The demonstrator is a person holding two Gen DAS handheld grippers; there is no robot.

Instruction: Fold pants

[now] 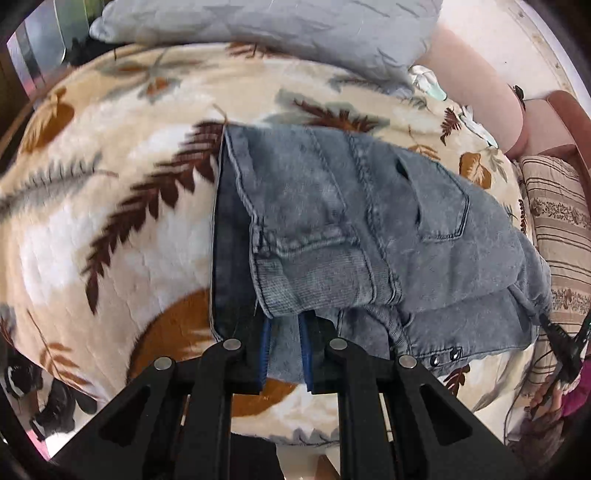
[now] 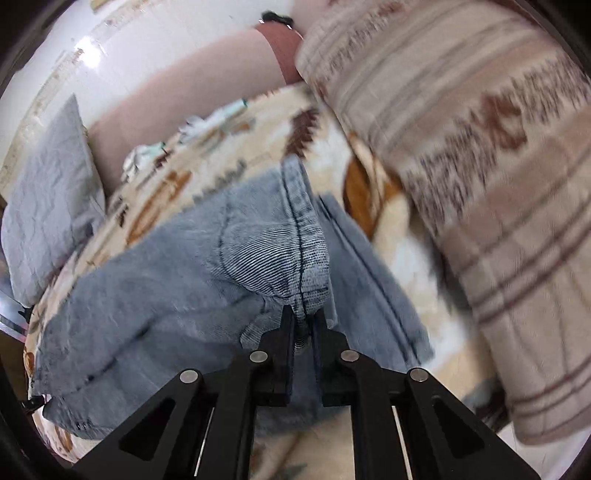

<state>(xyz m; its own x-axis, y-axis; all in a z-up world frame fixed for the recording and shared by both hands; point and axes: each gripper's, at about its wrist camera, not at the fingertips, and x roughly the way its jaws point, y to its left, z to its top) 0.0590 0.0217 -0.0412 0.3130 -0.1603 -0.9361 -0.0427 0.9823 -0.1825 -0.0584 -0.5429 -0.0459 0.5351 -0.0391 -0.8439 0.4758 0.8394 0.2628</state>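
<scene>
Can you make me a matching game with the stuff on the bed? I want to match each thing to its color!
Things:
1. jeans
2. blanket
3. pillow
4. striped cushion

Colors:
A. cream with brown and orange leaves
B. beige with brown stripes
C. faded blue denim
D. plain pale grey

Pairs: 1-C, 2-A, 3-D, 4-B

Bonus: both the left tongs and the right tongs are pinching the jeans.
</scene>
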